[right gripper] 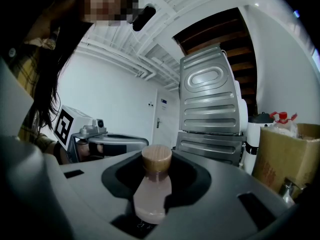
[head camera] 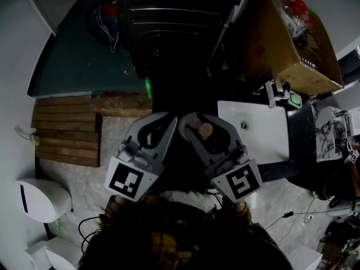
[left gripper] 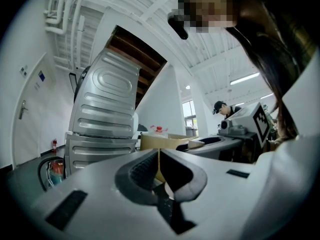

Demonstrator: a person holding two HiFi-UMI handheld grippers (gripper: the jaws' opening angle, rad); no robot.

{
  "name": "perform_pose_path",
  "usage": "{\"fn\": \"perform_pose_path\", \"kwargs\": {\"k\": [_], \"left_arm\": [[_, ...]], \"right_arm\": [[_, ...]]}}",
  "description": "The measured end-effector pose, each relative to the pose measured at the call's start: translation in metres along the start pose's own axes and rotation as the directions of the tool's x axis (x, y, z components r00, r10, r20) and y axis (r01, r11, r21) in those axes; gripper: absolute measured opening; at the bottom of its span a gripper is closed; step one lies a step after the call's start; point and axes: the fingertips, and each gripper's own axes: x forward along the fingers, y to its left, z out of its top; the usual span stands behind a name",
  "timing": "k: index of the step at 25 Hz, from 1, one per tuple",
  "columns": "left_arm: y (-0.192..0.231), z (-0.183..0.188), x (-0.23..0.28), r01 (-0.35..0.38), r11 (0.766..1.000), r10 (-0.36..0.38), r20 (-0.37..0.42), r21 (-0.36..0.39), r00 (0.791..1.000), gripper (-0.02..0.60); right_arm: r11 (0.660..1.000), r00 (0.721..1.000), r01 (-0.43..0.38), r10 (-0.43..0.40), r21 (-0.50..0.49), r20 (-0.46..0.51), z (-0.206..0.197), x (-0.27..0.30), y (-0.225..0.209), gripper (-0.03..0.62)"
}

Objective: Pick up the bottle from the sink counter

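Observation:
A small pinkish bottle (right gripper: 152, 191) with a round wooden cap (right gripper: 156, 158) stands between the jaws of my right gripper (right gripper: 156, 165), which is shut on its body. In the head view the same bottle (head camera: 205, 130) shows inside the right gripper (head camera: 188, 126), held close to the person's body, left of the white sink (head camera: 264, 142). My left gripper (left gripper: 159, 153) is beside it, jaws closed together with nothing between them. From above, the left gripper (head camera: 167, 120) nearly touches the right one at the tips.
A washing machine (left gripper: 105, 109) stands ahead, dark in the head view (head camera: 169, 21). A cardboard box (head camera: 287, 44) with a red-capped bottle (right gripper: 282, 120) sits right of it. Wooden slats (head camera: 67, 131) and a white bin (head camera: 39, 198) lie left. Another person (left gripper: 222, 109) stands far back.

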Motion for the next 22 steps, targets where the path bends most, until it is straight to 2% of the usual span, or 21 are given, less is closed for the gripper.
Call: {"fn": "perform_pose_path", "kwargs": {"k": [22], "left_arm": [[-0.0005, -0.0059, -0.0018, -0.011, 1.000, 0.011, -0.008, -0.011, 1.000, 0.025]], "right_arm": [[1.000, 1.000, -0.023, 0.023, 0.002, -0.015, -0.0036, 0.0011, -0.0001, 0.132]]}}
